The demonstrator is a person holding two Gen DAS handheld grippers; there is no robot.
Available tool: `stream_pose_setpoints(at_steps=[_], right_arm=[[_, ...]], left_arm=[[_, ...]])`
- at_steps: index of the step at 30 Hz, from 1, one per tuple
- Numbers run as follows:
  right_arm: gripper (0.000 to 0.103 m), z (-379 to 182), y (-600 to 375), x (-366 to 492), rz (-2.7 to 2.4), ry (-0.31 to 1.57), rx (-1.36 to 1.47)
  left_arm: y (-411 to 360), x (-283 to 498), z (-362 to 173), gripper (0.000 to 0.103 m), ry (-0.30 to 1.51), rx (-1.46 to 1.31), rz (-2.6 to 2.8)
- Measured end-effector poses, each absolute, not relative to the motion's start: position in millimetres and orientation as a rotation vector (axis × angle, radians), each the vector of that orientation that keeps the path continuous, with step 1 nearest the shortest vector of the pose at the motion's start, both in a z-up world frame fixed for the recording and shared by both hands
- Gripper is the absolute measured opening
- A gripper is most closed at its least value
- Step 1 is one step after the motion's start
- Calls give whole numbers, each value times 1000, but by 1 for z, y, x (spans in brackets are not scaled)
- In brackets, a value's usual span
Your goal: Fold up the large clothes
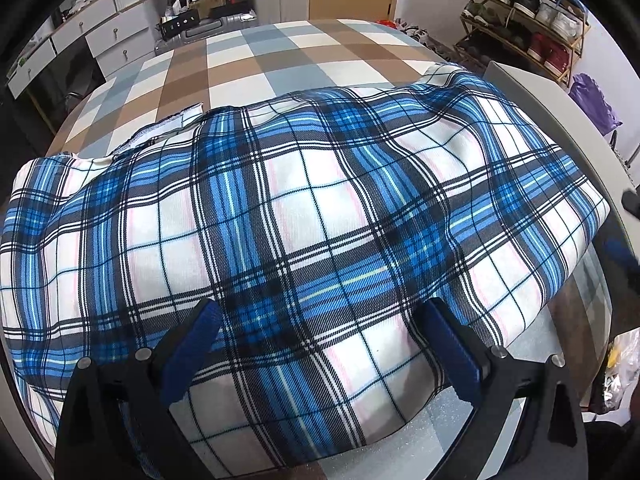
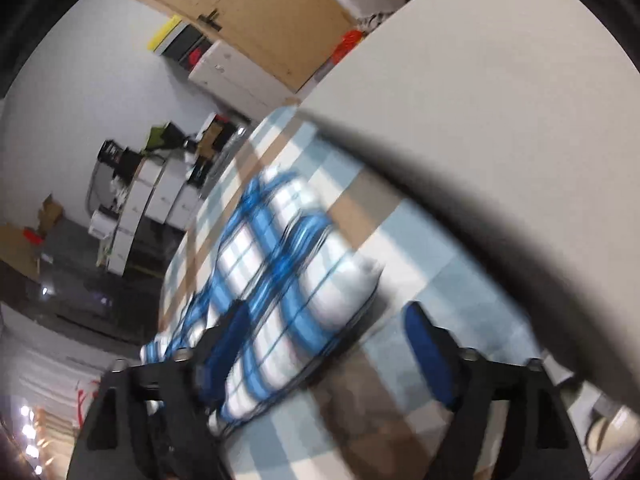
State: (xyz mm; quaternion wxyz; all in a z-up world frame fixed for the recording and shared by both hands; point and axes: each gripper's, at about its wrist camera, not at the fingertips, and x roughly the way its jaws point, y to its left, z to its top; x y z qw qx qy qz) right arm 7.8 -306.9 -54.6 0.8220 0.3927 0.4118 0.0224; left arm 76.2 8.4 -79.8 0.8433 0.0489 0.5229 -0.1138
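Plaid garment (image 1: 304,216) lies folded into a thick bundle on the checked desk (image 1: 280,52). Left gripper (image 1: 324,340) hovers over its near edge, jaws wide, empty. Right gripper (image 2: 328,344) wide open too, holding nothing. Fold looks nearly done; next, probably one last halving or smoothing.

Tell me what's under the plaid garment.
The plaid garment lies on a checked cover of brown, blue and cream squares. Whatever sits beneath the garment's middle is covered and cannot be seen.
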Motion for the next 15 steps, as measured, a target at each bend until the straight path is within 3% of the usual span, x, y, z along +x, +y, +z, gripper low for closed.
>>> stream_pose_setpoints(at_steps=[7, 15], right_arm=[[85, -75, -262, 43, 100, 1025, 747], [86, -69, -247, 77, 38, 1027, 648]], left_arm=[[11, 73, -79, 99, 1092, 104, -247], [11, 74, -79, 99, 1099, 102, -253]])
